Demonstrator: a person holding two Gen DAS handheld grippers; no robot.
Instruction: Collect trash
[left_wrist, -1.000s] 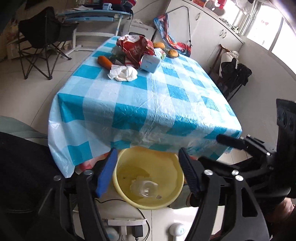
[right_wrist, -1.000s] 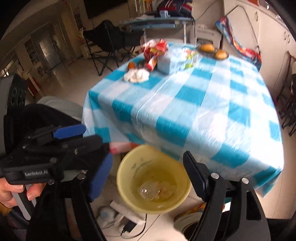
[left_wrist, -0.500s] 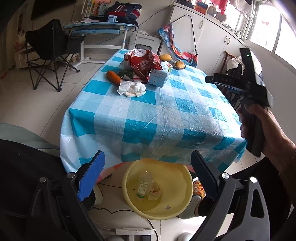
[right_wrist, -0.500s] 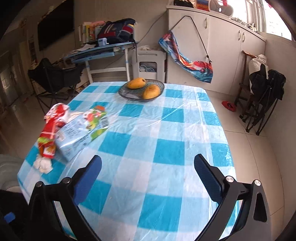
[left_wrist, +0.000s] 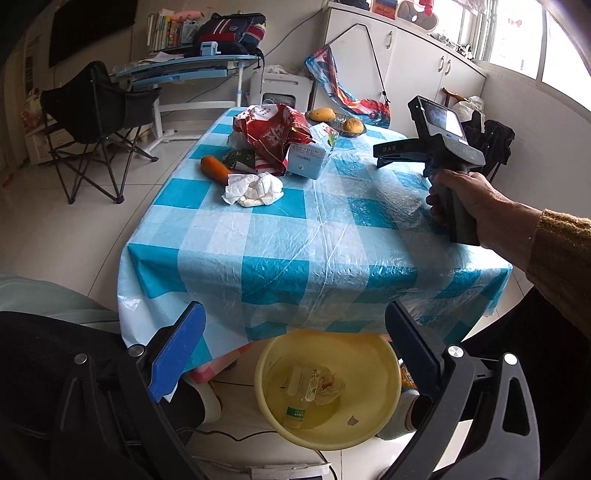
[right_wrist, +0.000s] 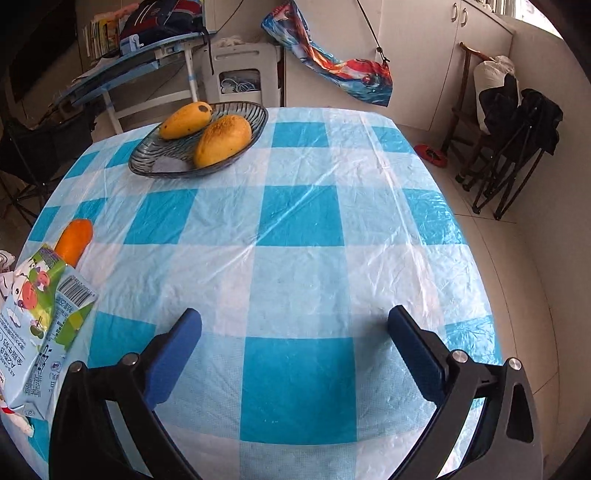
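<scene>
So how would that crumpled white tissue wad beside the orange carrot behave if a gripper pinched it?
The crumpled white tissue wad looks soft, so it would probably squash flat. Likely very light. Its loose folds suggest it might partly unravel.

daylight from right windows | sharp focus | fisheye-bent, dark corners

Two mangoes (right_wrist: 207, 129) lie in a glass dish (right_wrist: 162, 162) on the checked tablecloth (right_wrist: 295, 258).

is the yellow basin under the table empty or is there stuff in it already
Not empty. The yellow basin on the floor by the table edge holds a clear plastic bottle lying down, a crumpled wrapper beside it, and some yellowish liquid.
</scene>
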